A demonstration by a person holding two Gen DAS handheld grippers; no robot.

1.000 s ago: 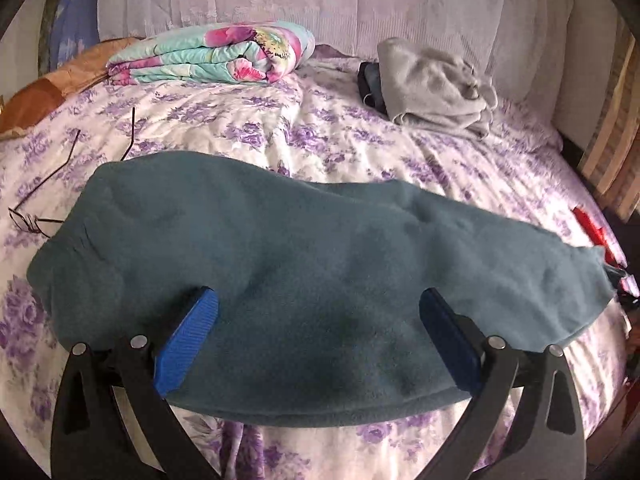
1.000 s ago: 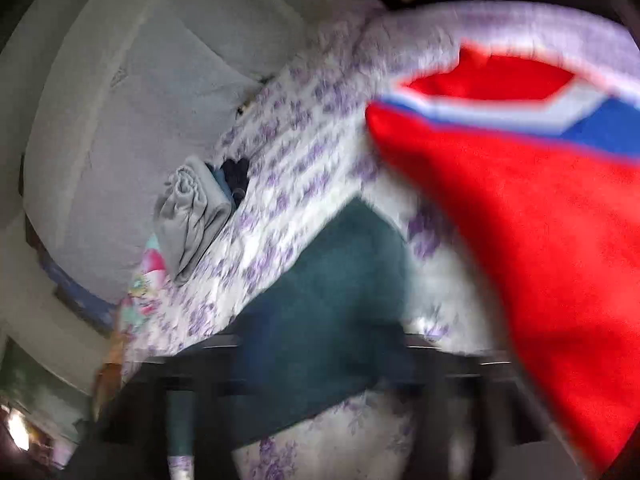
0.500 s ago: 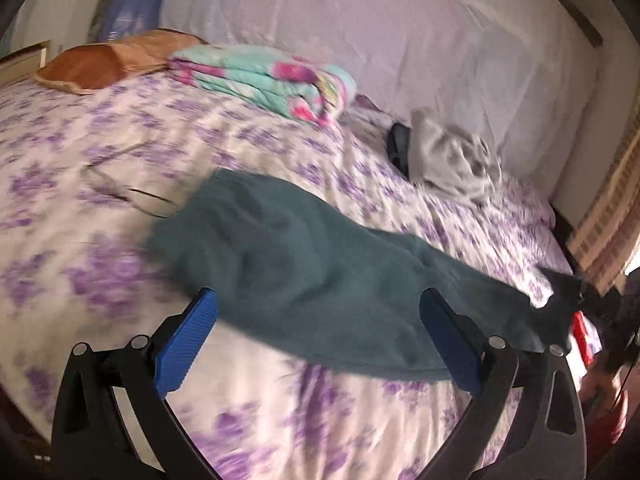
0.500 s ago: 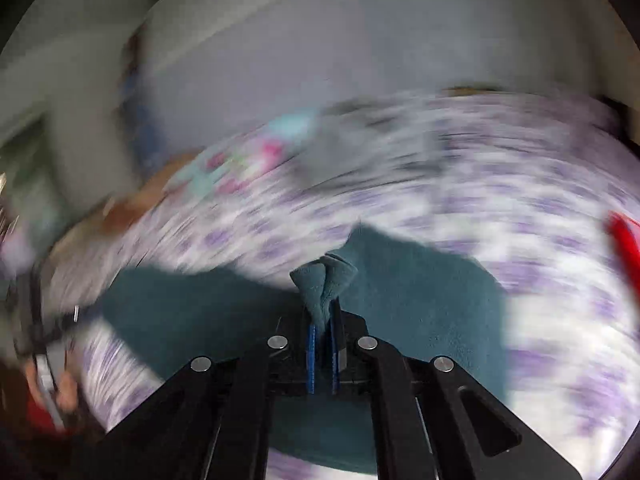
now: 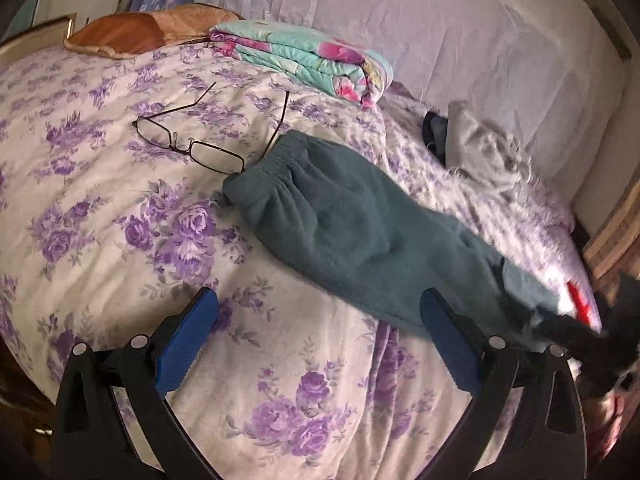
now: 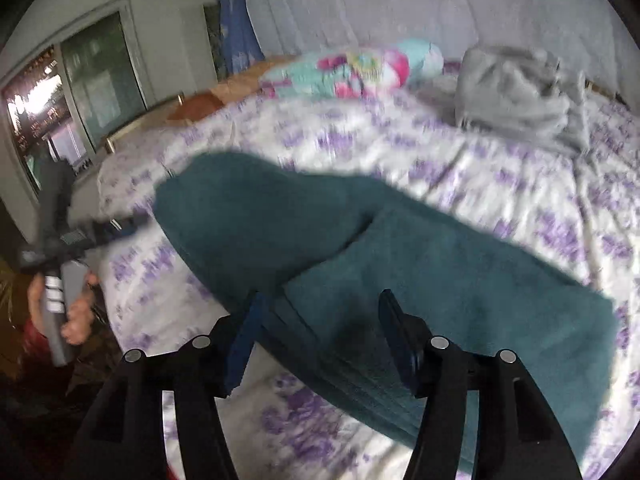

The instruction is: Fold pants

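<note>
While the teal pants [image 5: 360, 232] lie stretched across the floral bed [image 5: 120, 240], waistband beside a pair of glasses [image 5: 188, 148], the left hand-held gripper [image 5: 320, 344] hovers spread wide over bare bedding, gripping nothing; the right hand-held gripper [image 6: 320, 336] is opening above the folded-over leg end, pads clear of the cloth.

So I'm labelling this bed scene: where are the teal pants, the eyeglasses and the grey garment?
teal pants [image 5: 352, 232], left wrist view, seat area.
eyeglasses [image 5: 214, 157], left wrist view, lens frame.
grey garment [image 6: 516, 92], right wrist view, middle of heap.
</note>
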